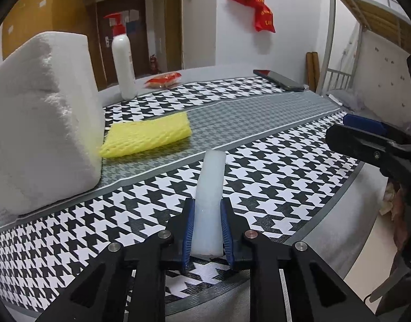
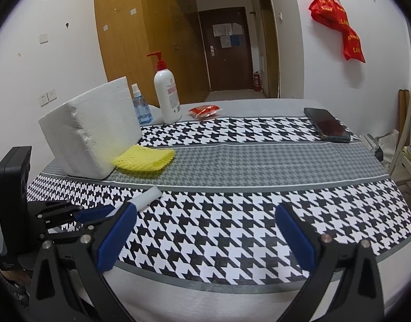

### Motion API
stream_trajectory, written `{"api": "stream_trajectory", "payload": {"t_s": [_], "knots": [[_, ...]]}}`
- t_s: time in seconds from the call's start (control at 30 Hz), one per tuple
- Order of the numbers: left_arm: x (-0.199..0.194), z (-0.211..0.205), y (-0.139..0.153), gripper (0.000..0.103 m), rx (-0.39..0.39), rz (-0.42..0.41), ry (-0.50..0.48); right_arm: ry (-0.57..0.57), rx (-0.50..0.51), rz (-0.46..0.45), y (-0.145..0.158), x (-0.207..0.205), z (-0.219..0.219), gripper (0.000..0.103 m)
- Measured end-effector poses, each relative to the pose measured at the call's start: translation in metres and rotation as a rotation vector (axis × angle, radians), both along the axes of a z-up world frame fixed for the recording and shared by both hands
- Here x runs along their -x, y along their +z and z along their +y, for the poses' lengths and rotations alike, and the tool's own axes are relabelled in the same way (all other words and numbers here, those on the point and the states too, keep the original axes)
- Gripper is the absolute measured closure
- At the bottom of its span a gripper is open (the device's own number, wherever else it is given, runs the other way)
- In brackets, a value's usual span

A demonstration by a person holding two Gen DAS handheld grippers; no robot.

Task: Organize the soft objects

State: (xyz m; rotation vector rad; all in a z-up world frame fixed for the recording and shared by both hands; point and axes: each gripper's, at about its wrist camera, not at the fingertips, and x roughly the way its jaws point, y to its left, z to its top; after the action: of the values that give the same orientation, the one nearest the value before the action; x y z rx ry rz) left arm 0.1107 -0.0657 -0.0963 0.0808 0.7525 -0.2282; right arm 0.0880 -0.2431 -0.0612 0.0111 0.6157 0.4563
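Left wrist: left claw [image 1: 207, 230] pinching white foam strip [image 1: 209, 187].

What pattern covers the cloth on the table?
Black-and-white houndstooth tablecloth, with a finer grey houndstooth band across its middle; clearest in the right wrist view.

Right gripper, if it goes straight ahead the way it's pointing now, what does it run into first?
Probably the houndstooth tablecloth. The right gripper stands open and angles down at bare cloth, with nothing between its fingers. The white foam strip lies off to its left, held in the left gripper. Depth is uncertain.
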Motion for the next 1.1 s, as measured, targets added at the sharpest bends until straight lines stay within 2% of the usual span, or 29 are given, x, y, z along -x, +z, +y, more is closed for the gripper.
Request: {"api": "stream_trajectory", "payload": {"t_s": [0.43,1.1], "knots": [[0.014,0.030,0.014,0.082,0.028,-0.050,0.045,0.053,0.025,0.006,0.002,-0.007,0.029,0.000],[0.039,0.108,0.010,0.082,0.066,-0.071,0.221,0.188,0.066,0.011,0.012,-0.026,0.093,0.000]]}}
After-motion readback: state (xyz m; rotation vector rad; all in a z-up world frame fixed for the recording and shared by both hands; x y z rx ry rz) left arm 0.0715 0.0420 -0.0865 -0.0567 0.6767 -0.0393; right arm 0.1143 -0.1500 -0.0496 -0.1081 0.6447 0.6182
